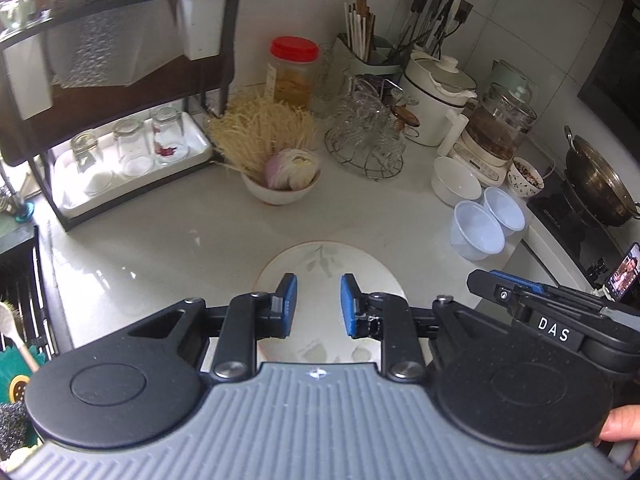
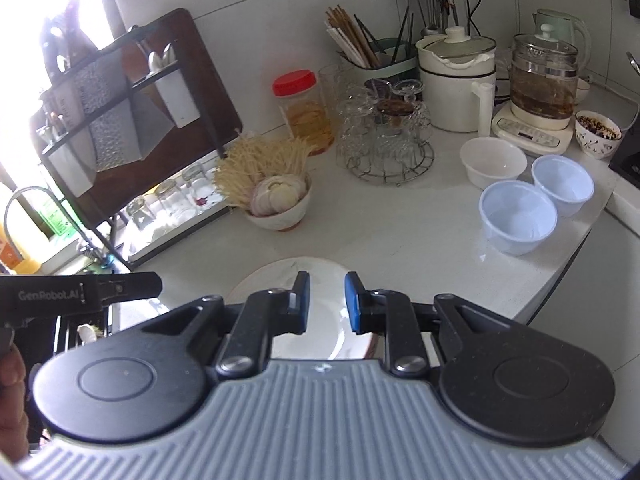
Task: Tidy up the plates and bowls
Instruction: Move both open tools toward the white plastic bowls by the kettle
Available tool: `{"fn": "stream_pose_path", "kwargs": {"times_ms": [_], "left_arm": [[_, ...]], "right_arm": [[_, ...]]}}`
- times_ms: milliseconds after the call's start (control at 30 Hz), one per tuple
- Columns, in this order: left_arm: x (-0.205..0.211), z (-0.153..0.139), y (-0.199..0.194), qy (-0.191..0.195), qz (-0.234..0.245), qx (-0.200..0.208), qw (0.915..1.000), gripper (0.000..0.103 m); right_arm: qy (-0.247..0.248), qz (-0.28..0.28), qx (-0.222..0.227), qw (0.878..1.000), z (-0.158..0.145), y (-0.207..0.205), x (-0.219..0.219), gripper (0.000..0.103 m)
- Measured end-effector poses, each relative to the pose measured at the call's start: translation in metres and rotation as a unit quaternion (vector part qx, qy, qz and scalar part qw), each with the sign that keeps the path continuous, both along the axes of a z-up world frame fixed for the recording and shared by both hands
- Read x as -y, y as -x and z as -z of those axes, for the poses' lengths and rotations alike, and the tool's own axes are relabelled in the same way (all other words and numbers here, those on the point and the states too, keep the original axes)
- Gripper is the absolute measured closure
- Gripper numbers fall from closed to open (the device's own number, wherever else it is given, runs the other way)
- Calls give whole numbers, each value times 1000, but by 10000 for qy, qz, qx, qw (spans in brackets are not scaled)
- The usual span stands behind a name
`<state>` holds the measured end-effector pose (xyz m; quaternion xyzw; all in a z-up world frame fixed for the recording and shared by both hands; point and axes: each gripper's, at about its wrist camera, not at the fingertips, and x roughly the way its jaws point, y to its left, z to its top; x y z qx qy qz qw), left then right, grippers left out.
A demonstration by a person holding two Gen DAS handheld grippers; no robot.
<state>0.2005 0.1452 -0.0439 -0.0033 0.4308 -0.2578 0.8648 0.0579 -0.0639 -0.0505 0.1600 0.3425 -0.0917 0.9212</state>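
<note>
Plate [image 1: 320,258] lies on the counter [image 1: 160,240] right before you, under both grippers. Behind it, a bowl of onion [image 1: 282,190]. To your right, two plastic bowls [image 1: 486,220] side by side, a deeper bowl [image 1: 456,182] just behind them.

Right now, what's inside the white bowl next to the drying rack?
The white bowl holds a bundle of pale, thin noodle-like strands and sliced onion. Whatever lies beneath them in the bowl is covered.

A white countertop [image 2: 400,240] is seen; on it are set a plate [image 2: 288,276] at six o'clock, two plastic bowls [image 2: 518,216] at three, a noodle bowl [image 2: 280,208] at eleven
</note>
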Motion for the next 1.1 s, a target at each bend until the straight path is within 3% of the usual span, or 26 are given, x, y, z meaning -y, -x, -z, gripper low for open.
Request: {"fn": "stream_pose_path", "kwargs": {"times_ms": [400,733,1100], "left_arm": [[130,18,-26,41,-136,-209,9997,75],[243,41,-49,-6,75,-445,9990,66],[298,82,-66,-110,122,-790,9967,64]], "right_arm": [[160,-79,-29,9998,-2,-32,126,80],[-174,44,-449,9988,28,-44,222,80],[-569,162,-931,9939,78,-50,281,80]]}}
